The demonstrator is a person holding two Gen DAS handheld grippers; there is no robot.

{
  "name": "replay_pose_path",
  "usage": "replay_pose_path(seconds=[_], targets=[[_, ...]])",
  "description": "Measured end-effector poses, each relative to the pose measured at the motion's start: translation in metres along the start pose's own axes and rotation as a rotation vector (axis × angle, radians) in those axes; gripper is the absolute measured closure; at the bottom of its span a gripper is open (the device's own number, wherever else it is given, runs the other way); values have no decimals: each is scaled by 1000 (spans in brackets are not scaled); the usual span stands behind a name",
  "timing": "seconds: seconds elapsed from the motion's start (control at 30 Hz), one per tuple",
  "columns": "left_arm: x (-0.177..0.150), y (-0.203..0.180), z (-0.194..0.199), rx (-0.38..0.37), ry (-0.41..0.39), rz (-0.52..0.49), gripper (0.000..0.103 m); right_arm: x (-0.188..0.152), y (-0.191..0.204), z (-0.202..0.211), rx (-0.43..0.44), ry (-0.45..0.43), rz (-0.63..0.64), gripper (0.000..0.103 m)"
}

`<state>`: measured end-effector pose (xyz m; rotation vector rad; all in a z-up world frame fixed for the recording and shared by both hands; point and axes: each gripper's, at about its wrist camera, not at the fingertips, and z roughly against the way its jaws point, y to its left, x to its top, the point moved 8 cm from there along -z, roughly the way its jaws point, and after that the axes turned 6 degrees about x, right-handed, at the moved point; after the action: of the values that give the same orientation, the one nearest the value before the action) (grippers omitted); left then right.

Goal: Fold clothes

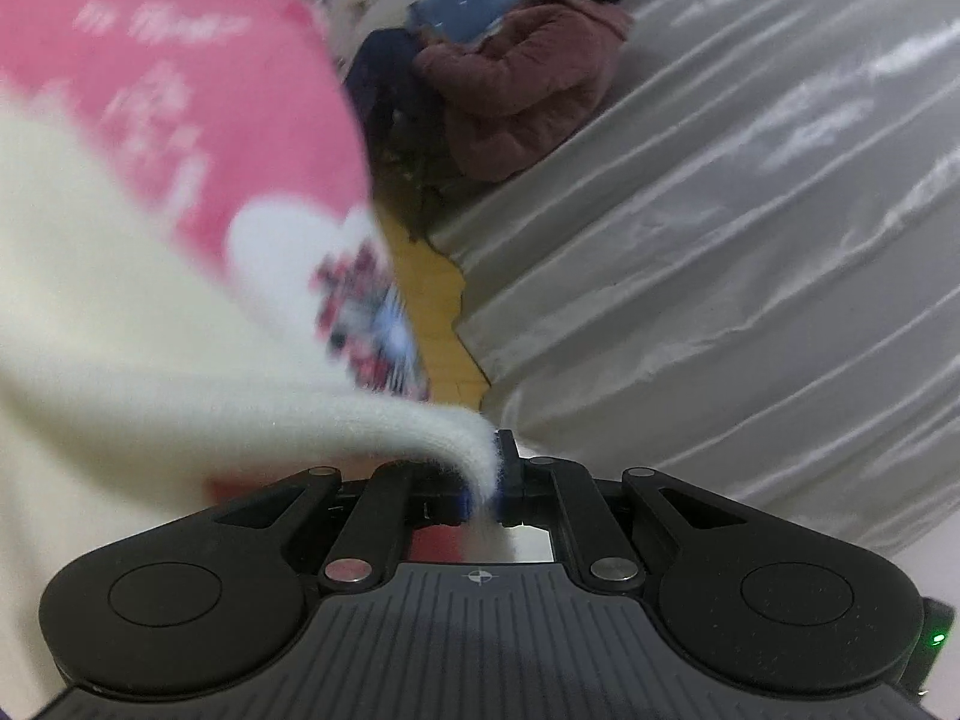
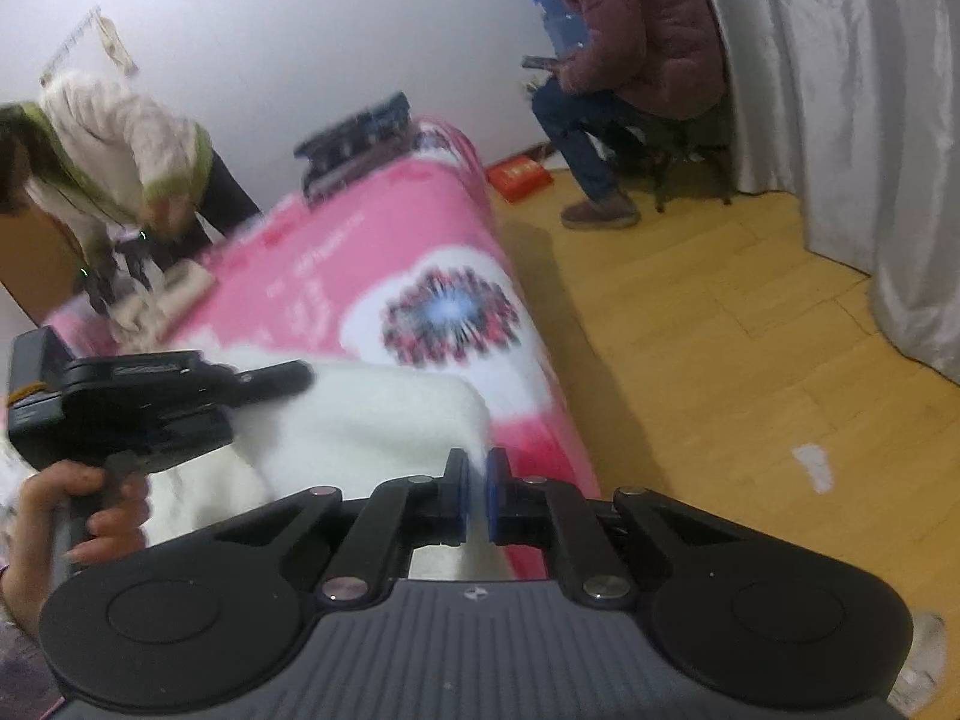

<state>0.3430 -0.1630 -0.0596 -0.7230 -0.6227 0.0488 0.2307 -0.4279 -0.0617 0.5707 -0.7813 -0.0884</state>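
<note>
Garment [image 1: 150, 420] | left gripper [image 1: 495, 474] clenched its edge, cloth trailing leftward | right gripper [image 2: 477, 492] apparently pinched its corner [image 2: 474, 420]

The right gripper [image 2: 478, 495] pinches the white fleece garment [image 2: 372, 414] at the pink blanket's [image 2: 384, 240] near edge; the left gripper [image 2: 288, 378] lies on it

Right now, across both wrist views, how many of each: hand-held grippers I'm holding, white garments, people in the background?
Hand-held grippers: 2, left hand-held gripper and right hand-held gripper, both shut on the cloth.
White garment: 1
People: 2, seated person, bending person.
Total: 5
</note>
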Motion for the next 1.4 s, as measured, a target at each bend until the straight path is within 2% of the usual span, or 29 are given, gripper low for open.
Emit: replay_pose_path(seconds=[0.07,0.1,0.13,0.17,0.2,0.23,0.27,0.33,0.37,0.43,0.47,0.53,0.63,0.7,0.77,0.83,0.87,0.93,1.0,1.03,1.17,1.2,1.23,1.3,1.37,1.4], targets=[[38,-18,-25,3,21,-60,96,28,-1,-2,47,-52,-43,96],[58,-26,-41,-8,34,-78,90,43,-5,-6,64,-89,-72,96],[71,-32,-57,-25,60,-91,65,58,-9,-10,80,-126,-101,93],[88,-37,-82,-42,118,-107,49,74,-19,-14,92,-177,-153,92],[101,-35,-101,-1,141,-121,42,87,-32,-20,91,-224,-193,92],[114,-29,-113,101,114,-150,42,98,-45,-27,88,-270,-229,90],[125,-24,-121,229,93,-204,42,105,-63,-33,62,-318,-266,84],[132,-18,-132,398,139,-286,37,109,-101,-48,-15,-387,-358,52],[131,-18,-129,378,145,-314,37,104,-118,-55,-46,-382,-423,52],[127,-18,-116,319,127,-394,37,84,-143,-64,-33,-374,-537,53],[128,-13,-107,329,98,-446,37,71,-154,-67,-19,-374,-589,53],[130,-2,-91,362,43,-517,36,51,-161,-69,-17,-345,-606,53],[129,23,-72,362,30,-453,36,28,-152,-77,-32,-247,-540,53],[116,31,-46,326,2,-477,36,19,-140,-80,-29,-194,-512,53],[99,37,-19,301,-39,-575,36,13,-112,-87,18,-166,-454,53],[91,53,-4,367,-47,-623,37,10,-81,-93,66,-142,-355,53],[90,64,8,424,-81,-624,40,10,-67,-97,75,-142,-304,53],[89,86,34,522,-168,-603,39,9,-36,-106,93,-139,-196,53],[85,101,55,546,-215,-583,39,1,-4,-121,134,-111,-107,53],[79,106,59,543,-204,-585,39,-5,13,-128,162,-85,-65,53],[55,108,39,529,-89,-632,45,-37,80,-148,265,-15,98,53],[53,106,27,511,-65,-615,48,-46,93,-149,285,0,122,53],[54,106,14,503,-46,-594,58,-55,103,-152,305,24,137,53],[61,112,-19,540,-18,-549,57,-71,117,-156,328,59,165,52],[76,116,-40,585,-63,-532,55,-85,126,-156,326,70,196,52],[85,119,-47,593,-91,-491,54,-90,127,-156,312,66,229,52]])
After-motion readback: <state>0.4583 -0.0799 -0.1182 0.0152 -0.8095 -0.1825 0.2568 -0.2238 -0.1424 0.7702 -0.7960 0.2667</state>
